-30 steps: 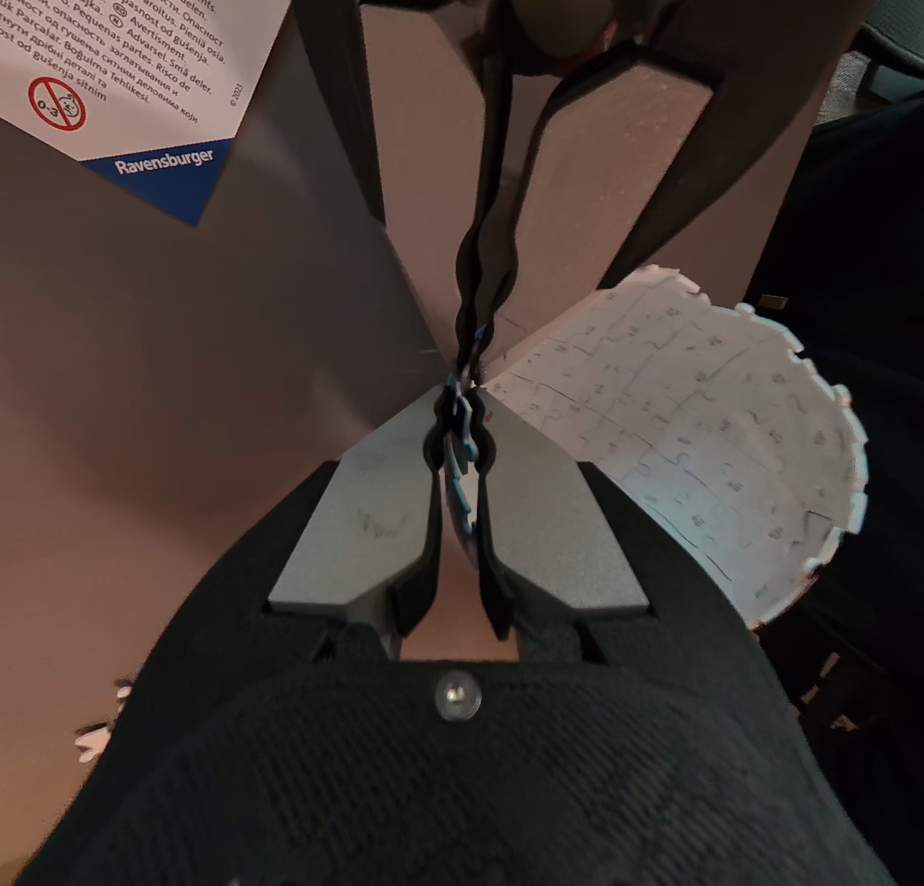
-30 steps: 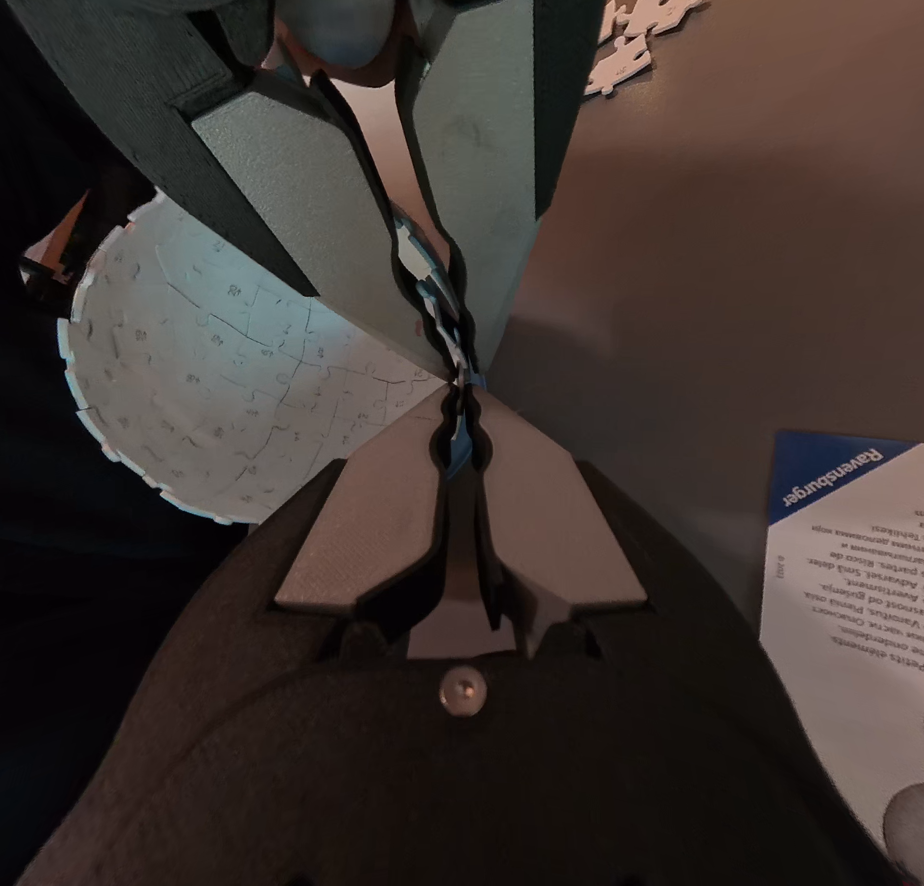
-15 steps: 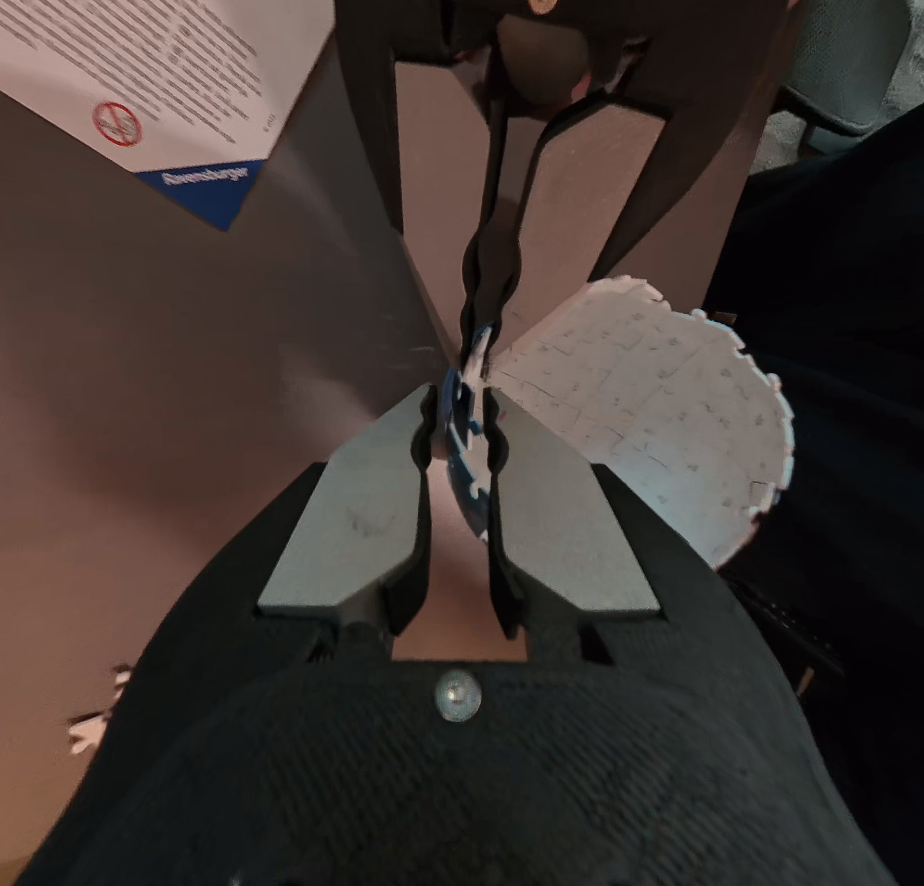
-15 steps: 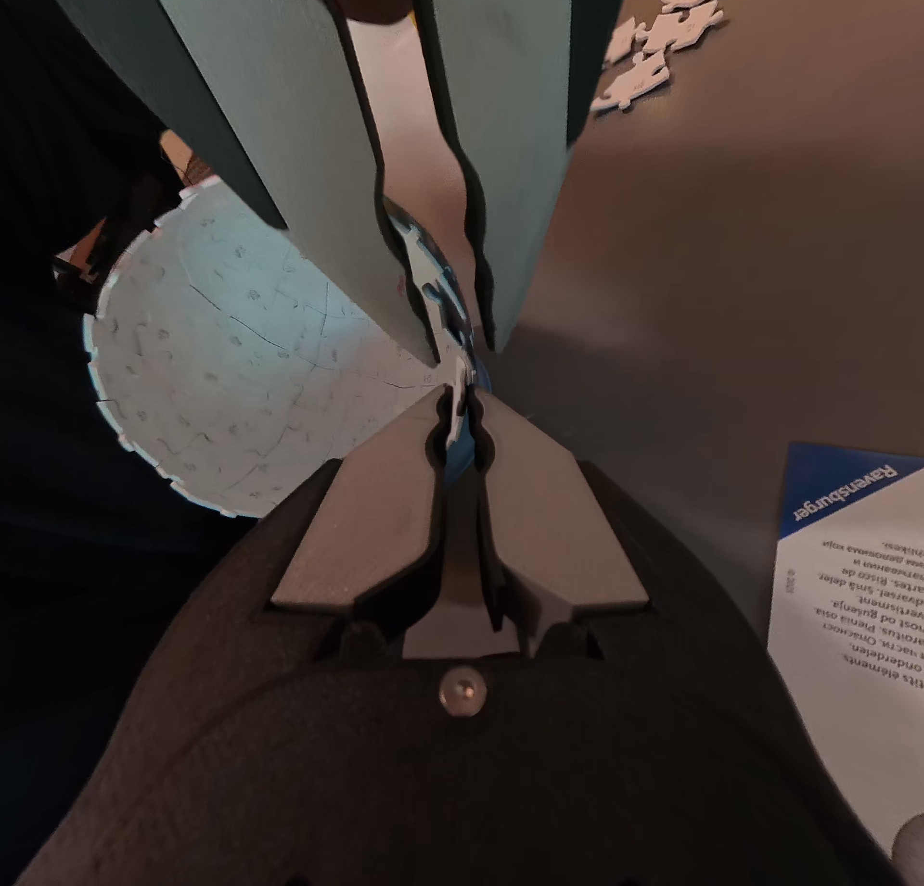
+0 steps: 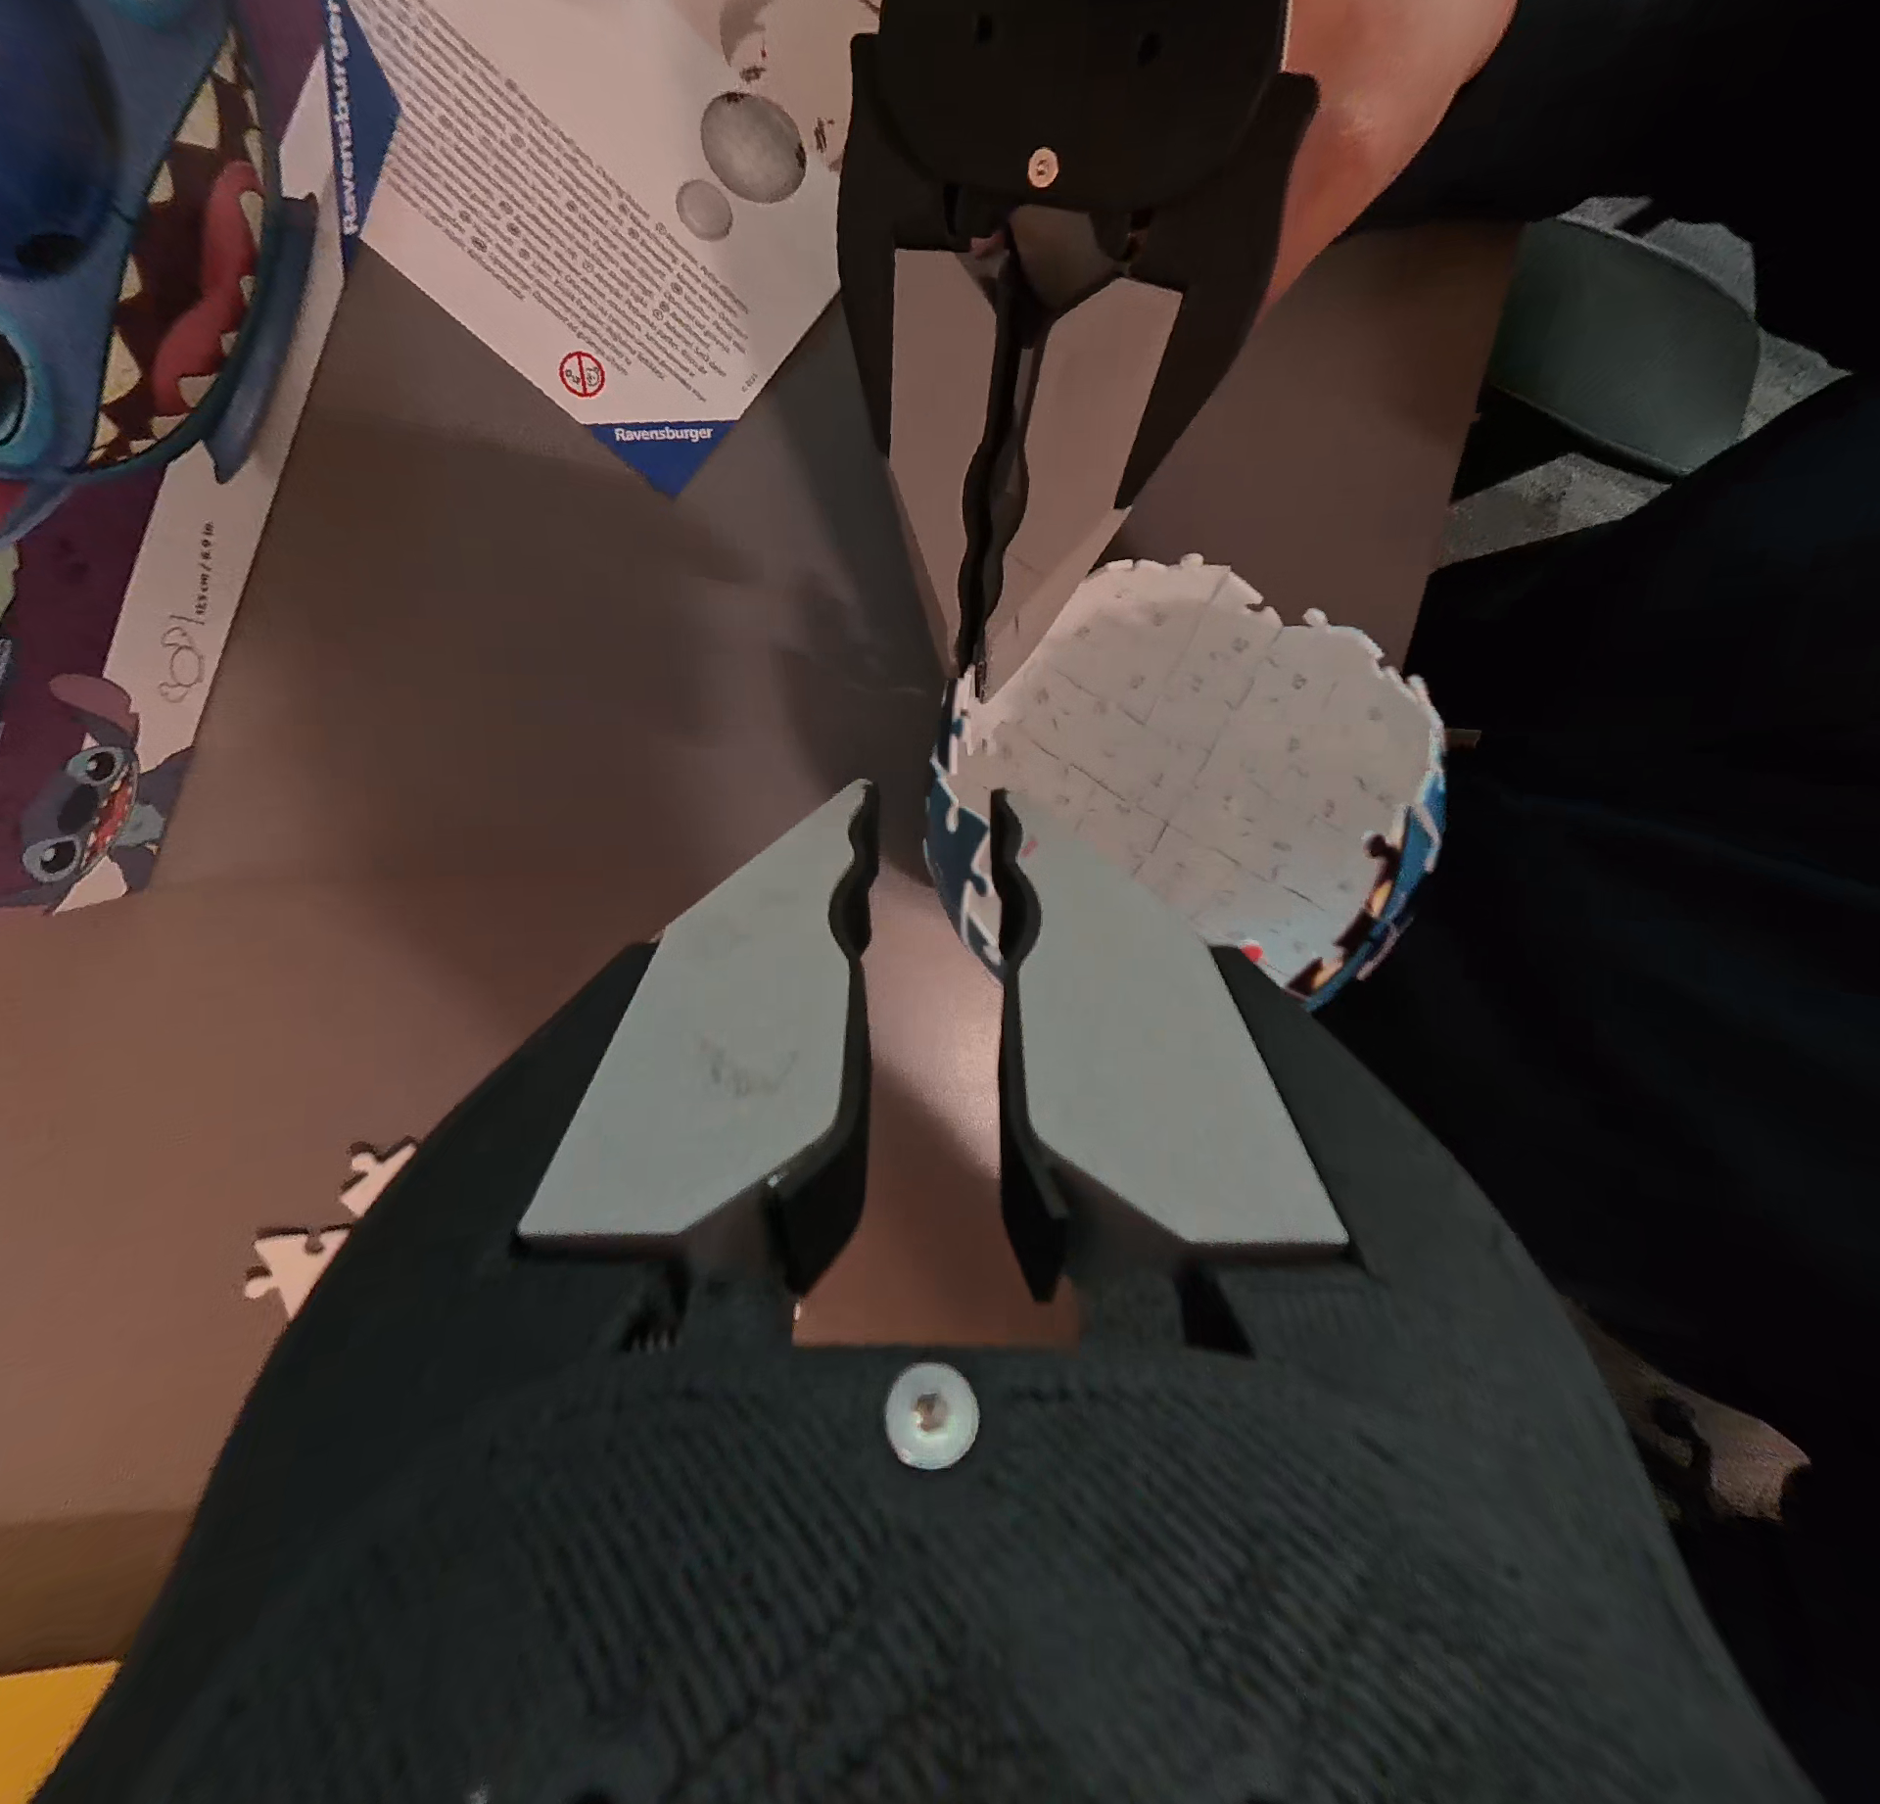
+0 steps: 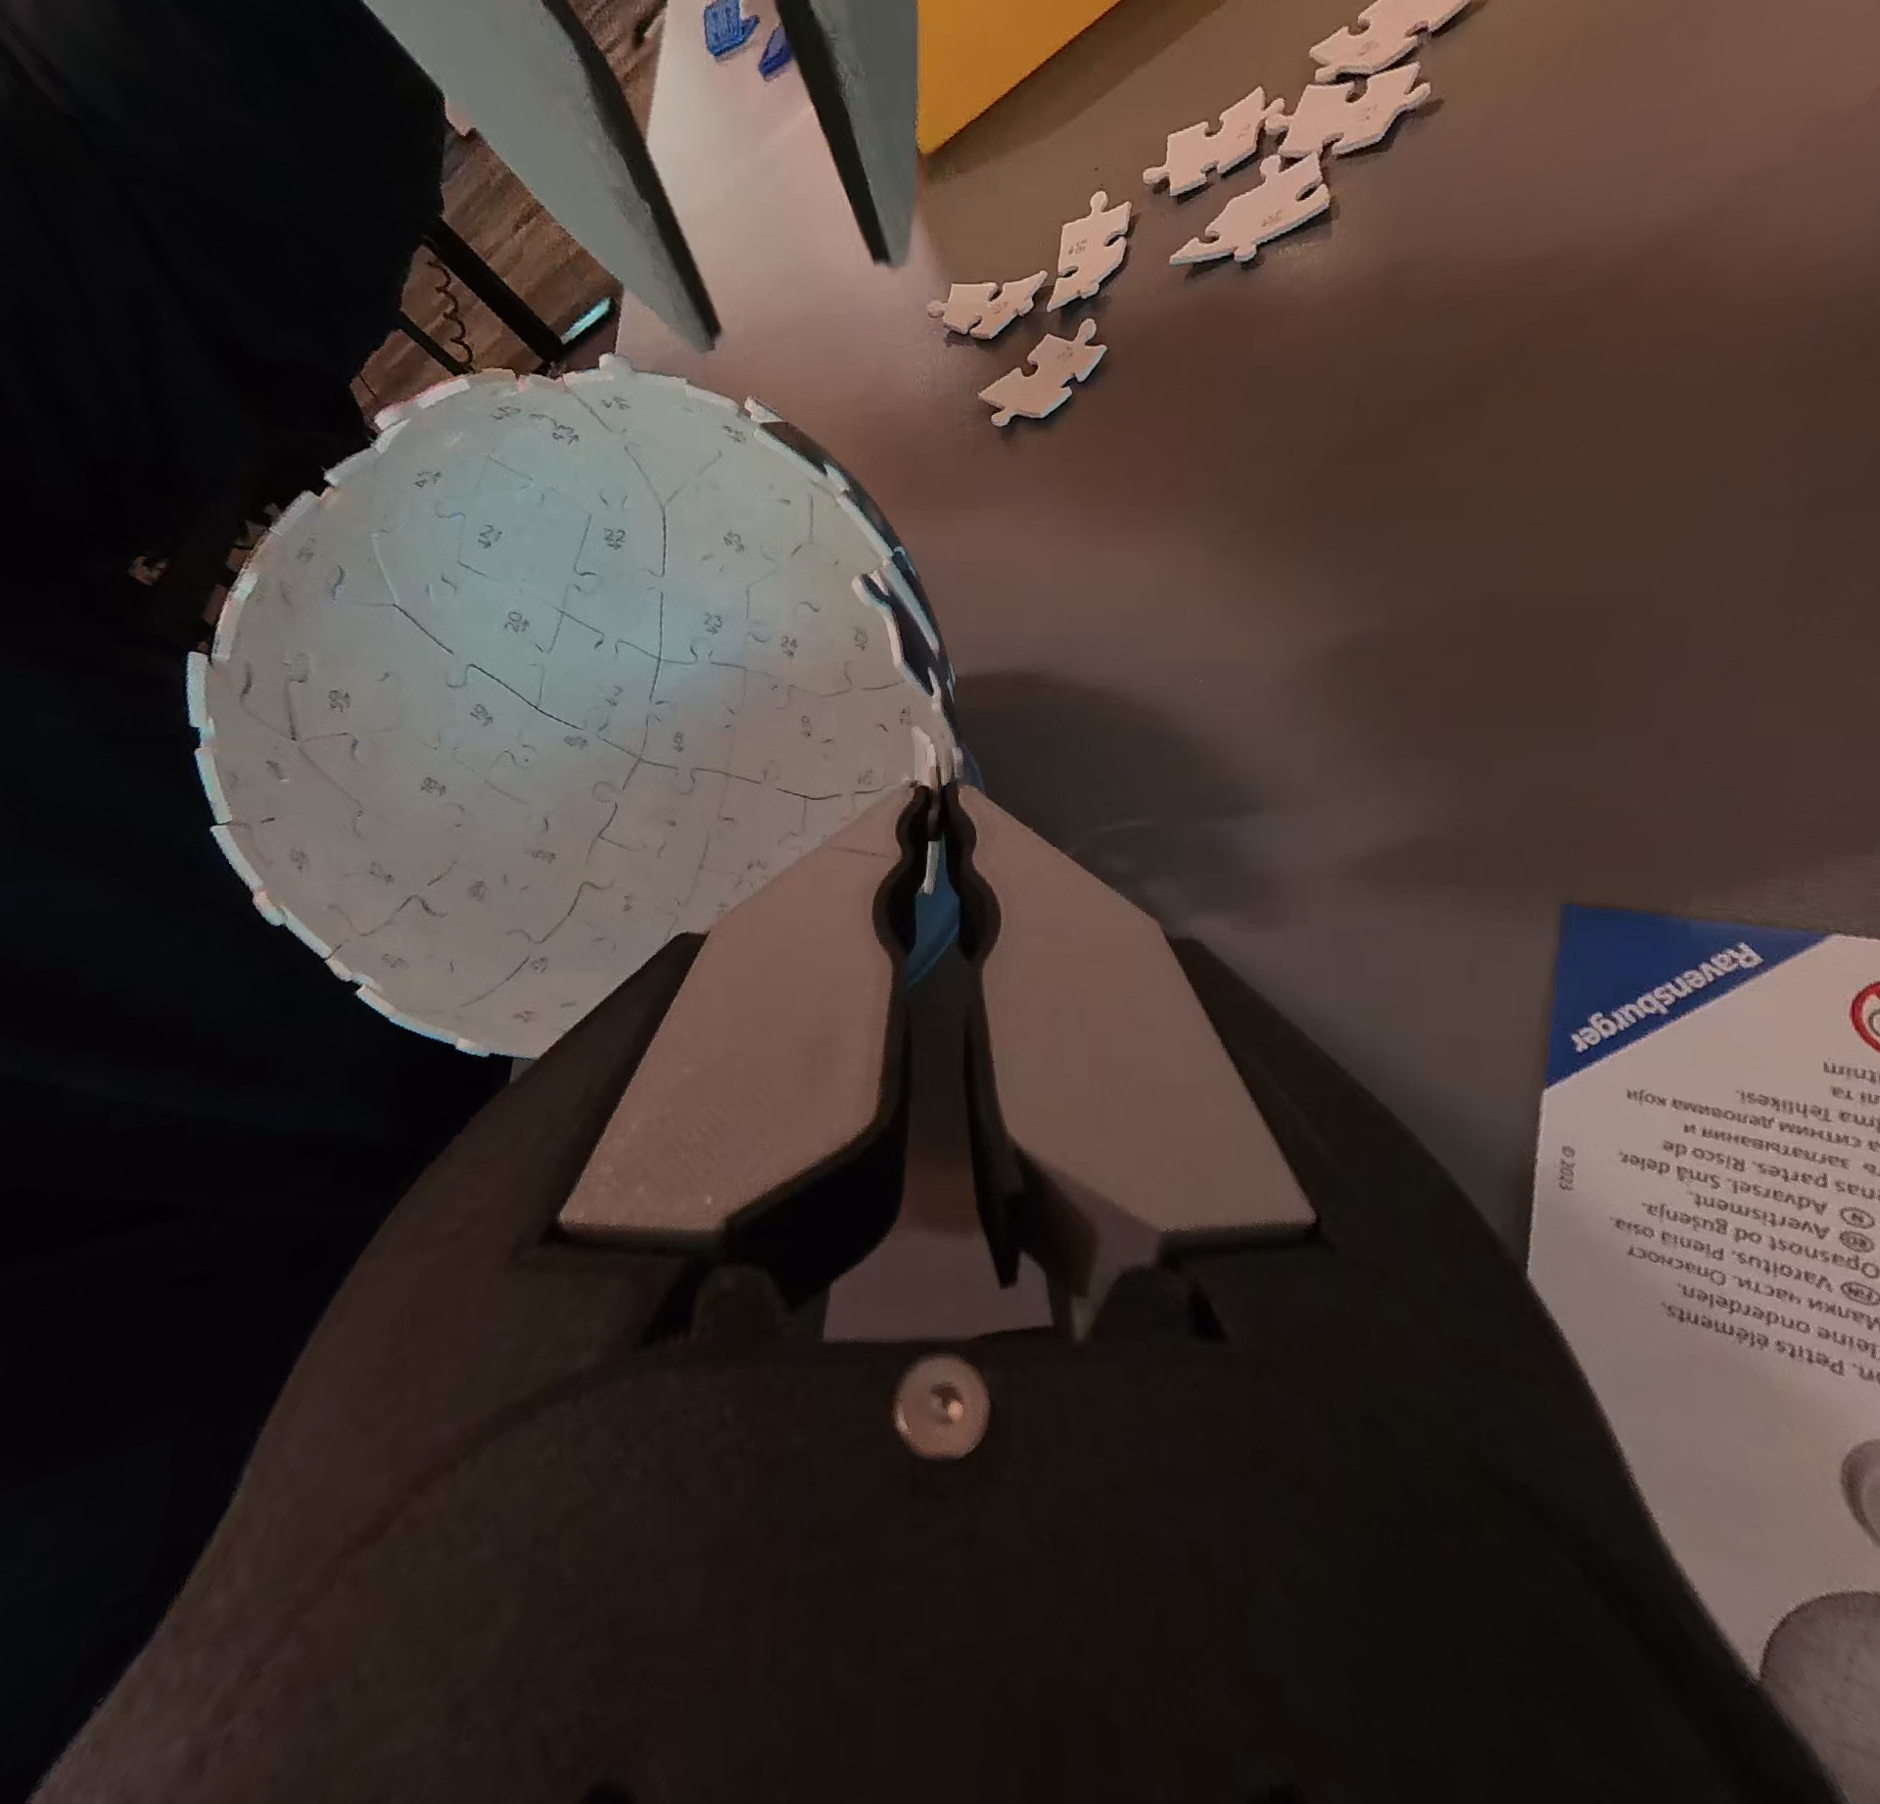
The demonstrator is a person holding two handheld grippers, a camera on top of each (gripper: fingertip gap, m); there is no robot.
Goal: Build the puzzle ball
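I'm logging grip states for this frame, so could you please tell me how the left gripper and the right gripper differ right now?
The left gripper is open, with table showing between its fingers; the right gripper is shut. The left holds nothing and sits just clear of the puzzle ball; the right pinches the ball's rim. In the right wrist view the left is at the top edge; the right's tips meet the shell. Both have black bodies, grey fingers and wavy pads.

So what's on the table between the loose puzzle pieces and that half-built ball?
Nothing: in the right wrist view, bare table separates the loose pieces from the ball.

loose pieces (image 6: 1211, 178) beyond ball (image 6: 549, 697), seemingly.
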